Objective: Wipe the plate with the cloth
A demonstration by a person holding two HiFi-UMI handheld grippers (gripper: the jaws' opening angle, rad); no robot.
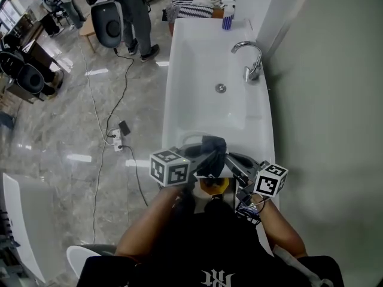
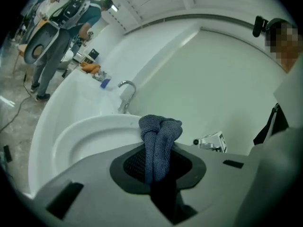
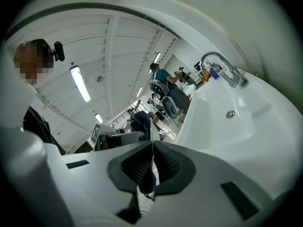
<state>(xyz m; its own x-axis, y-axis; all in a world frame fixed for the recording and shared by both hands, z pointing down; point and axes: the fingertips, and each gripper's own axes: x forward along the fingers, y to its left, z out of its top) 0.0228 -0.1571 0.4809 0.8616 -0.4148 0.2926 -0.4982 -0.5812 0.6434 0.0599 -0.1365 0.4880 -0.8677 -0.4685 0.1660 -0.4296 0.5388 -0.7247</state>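
My left gripper (image 1: 202,160) (image 2: 158,163) is shut on a dark blue cloth (image 1: 213,150) (image 2: 159,141), which bunches up out of its jaws. The cloth lies against a white plate (image 2: 80,138), of which only a pale arc (image 1: 190,139) shows in the head view. My right gripper (image 1: 234,166) (image 3: 151,162) is shut on the plate's rim; in the right gripper view the plate appears edge-on as a thin white line (image 3: 150,126), with the cloth (image 3: 140,122) behind it. Both grippers hang close together over the near end of the white counter (image 1: 263,130).
Beyond the grippers is the white sink basin (image 1: 203,70) with its drain (image 1: 221,88) and a chrome faucet (image 1: 251,58) by the wall. A spray bottle (image 1: 228,17) and striped fabric (image 1: 191,6) lie at the far end. People, chairs and a floor cable (image 1: 114,106) are at left.
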